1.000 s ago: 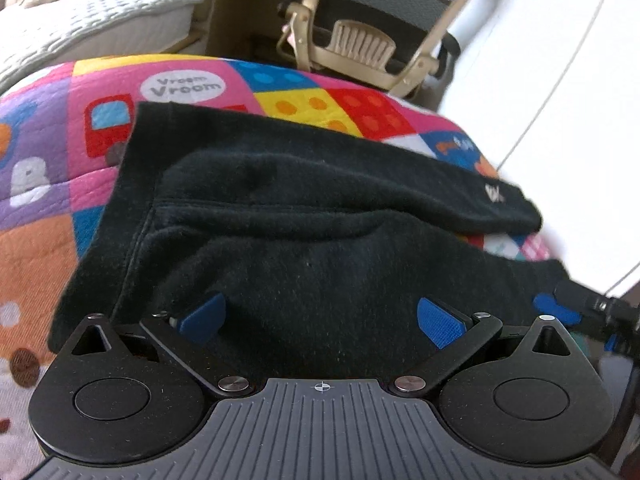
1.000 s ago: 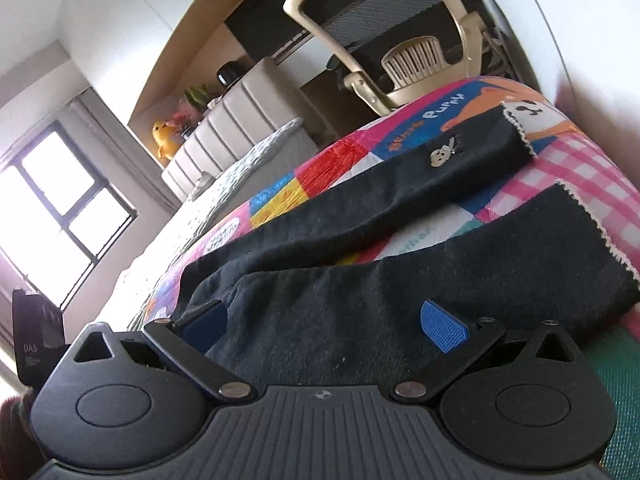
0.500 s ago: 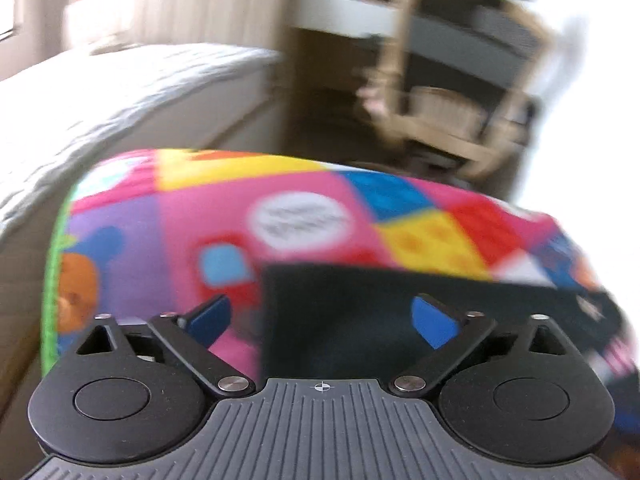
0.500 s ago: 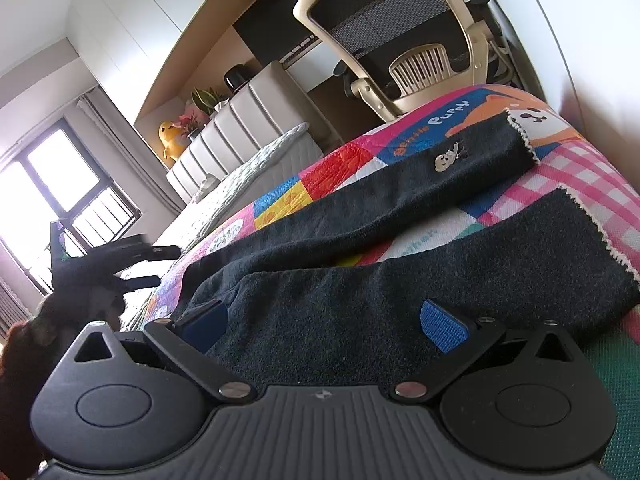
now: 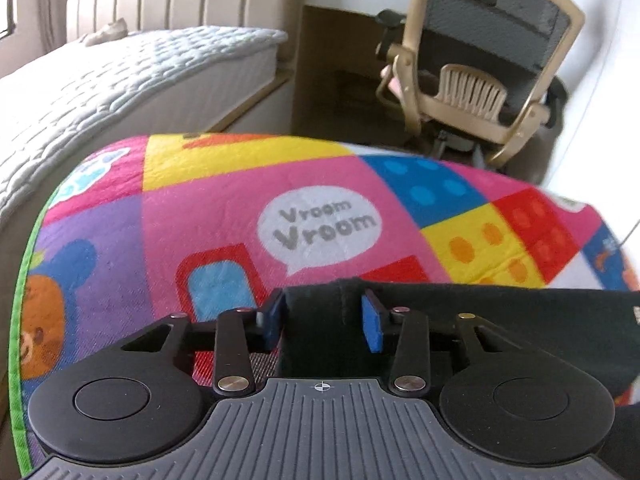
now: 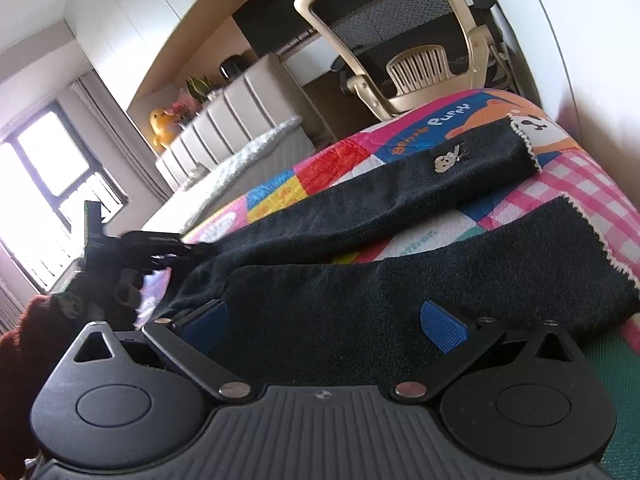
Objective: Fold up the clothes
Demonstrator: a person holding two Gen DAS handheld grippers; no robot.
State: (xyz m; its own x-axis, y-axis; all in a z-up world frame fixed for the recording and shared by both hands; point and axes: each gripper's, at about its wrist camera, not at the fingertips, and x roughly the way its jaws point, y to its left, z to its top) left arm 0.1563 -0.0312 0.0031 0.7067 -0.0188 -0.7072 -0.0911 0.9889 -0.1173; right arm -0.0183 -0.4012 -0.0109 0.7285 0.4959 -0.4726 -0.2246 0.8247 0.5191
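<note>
My left gripper (image 5: pixel 323 322) has its jaws drawn in close on either side of the waistband end of the black trousers (image 6: pixel 400 276), which lie spread on the bright play mat (image 5: pixel 224 216), though I cannot tell whether the pads truly pinch the cloth. My right gripper (image 6: pixel 344 322) hangs wide open over the nearer leg, holding nothing. The knit looks soft, light and limp to me, likely to sag and bunch, so I judge edges or hems the best hold.

1 black garment (image 6: pixel 400 280), 1 play mat (image 5: pixel 200 208), 1 chair (image 5: pixel 480 60), 2 grippers (image 5: pixel 323 316) (image 6: pixel 324 320)
</note>
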